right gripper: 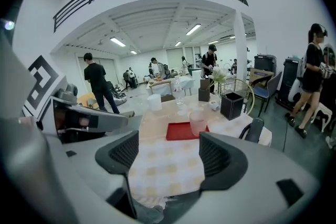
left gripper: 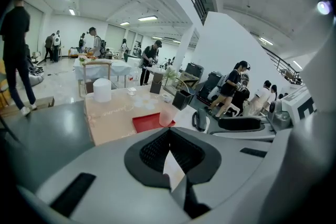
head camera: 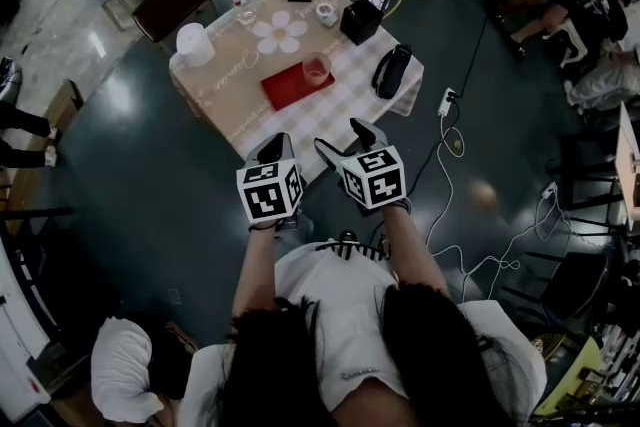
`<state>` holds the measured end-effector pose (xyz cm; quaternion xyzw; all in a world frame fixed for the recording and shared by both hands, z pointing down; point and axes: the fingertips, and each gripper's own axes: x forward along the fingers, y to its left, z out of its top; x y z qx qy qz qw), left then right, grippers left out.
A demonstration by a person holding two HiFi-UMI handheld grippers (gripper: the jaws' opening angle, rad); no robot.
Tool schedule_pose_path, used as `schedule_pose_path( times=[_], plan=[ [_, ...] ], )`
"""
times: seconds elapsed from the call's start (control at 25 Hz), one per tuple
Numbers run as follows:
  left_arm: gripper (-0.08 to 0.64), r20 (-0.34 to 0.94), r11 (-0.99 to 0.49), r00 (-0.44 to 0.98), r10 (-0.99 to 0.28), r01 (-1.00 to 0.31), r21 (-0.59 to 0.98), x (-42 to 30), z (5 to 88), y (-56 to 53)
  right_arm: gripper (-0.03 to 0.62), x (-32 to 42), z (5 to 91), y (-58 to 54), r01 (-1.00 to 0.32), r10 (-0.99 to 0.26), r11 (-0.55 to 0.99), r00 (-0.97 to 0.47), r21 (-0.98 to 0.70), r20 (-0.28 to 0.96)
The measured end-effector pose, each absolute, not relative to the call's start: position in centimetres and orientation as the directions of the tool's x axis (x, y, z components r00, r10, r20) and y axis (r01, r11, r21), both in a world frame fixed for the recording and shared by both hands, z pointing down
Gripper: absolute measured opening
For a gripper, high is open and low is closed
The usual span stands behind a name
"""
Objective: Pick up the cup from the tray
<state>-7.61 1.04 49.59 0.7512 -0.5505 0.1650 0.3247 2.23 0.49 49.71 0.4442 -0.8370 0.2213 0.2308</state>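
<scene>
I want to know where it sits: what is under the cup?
The cup stands on a red tray. Whatever lies beneath the tray is covered.

A translucent, pink-tinted cup [head camera: 316, 68] stands upright and looks empty. It sits at the right-hand end of the tray [head camera: 288, 88], its base within the rim. The tray is a flat red rectangle and lies level near the middle of the cloth-covered bench [head camera: 345, 100], turned slightly askew.
</scene>
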Motion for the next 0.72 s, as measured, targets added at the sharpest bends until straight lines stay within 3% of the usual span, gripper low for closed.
schedule_pose_path(
  times=[0.72],
  plan=[
    [0.005, 0.622, -0.223, 0.370, -0.690, -0.926, 0.304, -11.3, 49.7, -6.0, 0.370, 1.3, 49.5, -7.9, -0.895, -0.697, 0.420, -0.423, -0.148, 0.578]
  ],
)
